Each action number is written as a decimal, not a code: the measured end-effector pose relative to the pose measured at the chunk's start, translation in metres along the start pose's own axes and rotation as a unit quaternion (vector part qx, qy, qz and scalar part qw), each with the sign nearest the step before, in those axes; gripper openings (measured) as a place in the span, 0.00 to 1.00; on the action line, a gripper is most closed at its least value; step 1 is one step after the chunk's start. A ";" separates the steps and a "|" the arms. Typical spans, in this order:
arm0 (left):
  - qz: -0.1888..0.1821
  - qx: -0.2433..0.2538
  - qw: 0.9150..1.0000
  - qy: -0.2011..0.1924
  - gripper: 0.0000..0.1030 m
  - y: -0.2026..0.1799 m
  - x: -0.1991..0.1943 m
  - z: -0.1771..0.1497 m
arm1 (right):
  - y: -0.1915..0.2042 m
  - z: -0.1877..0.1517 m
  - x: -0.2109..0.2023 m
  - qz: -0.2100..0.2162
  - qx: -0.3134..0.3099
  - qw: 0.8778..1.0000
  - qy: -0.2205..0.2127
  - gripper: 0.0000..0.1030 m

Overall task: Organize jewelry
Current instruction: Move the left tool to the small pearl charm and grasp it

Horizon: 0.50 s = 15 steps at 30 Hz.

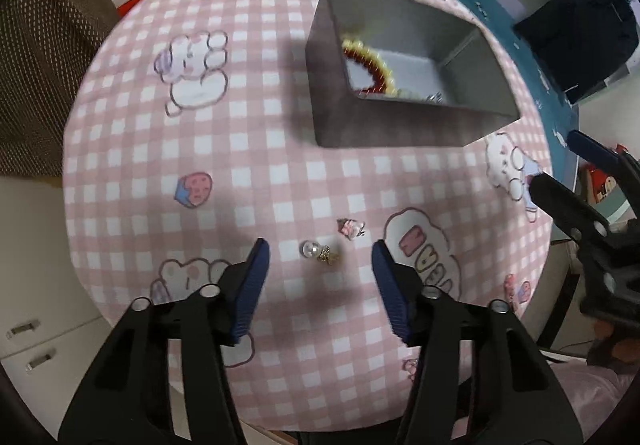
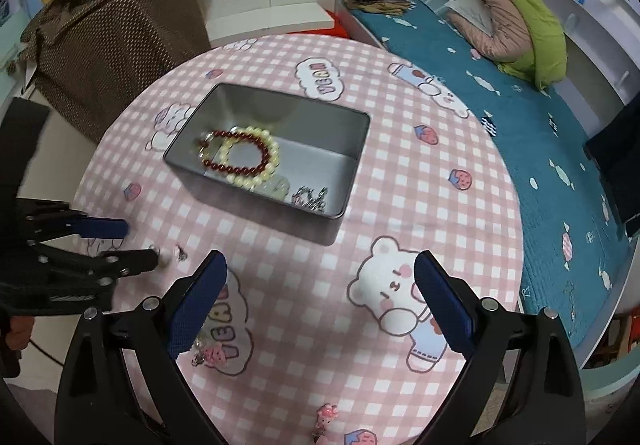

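I am holding my left gripper point(image 1: 320, 265) wide, its blue-padded jaws standing on either side of a small earring with a clear glass bead and a gold charm point(image 1: 319, 251) that is lying on the pink-and-white checked tablecloth point(image 1: 280, 173). The earring is sitting between my fingertips, a little nearer the left pad, with its long axis running roughly across the gap, bead toward the left pad and charm toward the right. A second small pink charm earring point(image 1: 351, 227) is lying just beyond it, toward the right. My right gripper point(image 2: 320, 297) is also spread wide and gripping nothing, hovering further off over the printed bear, so the left is clearly the nearer one. The grey rectangular metal tin point(image 1: 332, 101), already holding beaded bracelets point(image 2: 242, 157), is waiting well ahead of the earring.
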<state>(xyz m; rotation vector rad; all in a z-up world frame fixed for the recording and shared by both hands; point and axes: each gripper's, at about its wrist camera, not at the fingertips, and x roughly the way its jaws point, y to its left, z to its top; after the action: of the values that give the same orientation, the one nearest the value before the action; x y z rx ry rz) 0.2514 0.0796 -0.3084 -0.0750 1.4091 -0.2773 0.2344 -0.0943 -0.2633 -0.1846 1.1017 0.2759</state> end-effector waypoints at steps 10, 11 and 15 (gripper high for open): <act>0.002 -0.027 1.000 -0.005 0.18 0.004 0.015 -0.001 | 0.009 -0.008 0.008 0.008 -0.023 1.000 0.013 0.88; 0.001 -0.029 1.000 -0.006 0.18 0.005 0.015 -0.001 | 0.010 -0.007 0.009 0.011 -0.024 1.000 0.013 0.88; -0.001 -0.042 0.999 -0.009 0.10 0.011 0.011 -0.001 | 0.018 -0.006 0.012 0.034 -0.036 0.999 0.008 0.88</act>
<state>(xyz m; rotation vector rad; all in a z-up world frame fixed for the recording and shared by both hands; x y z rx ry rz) 0.2538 0.0882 -0.3213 -0.1481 1.4018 -0.2175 0.2290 -0.0775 -0.2772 -0.2130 1.1165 0.3754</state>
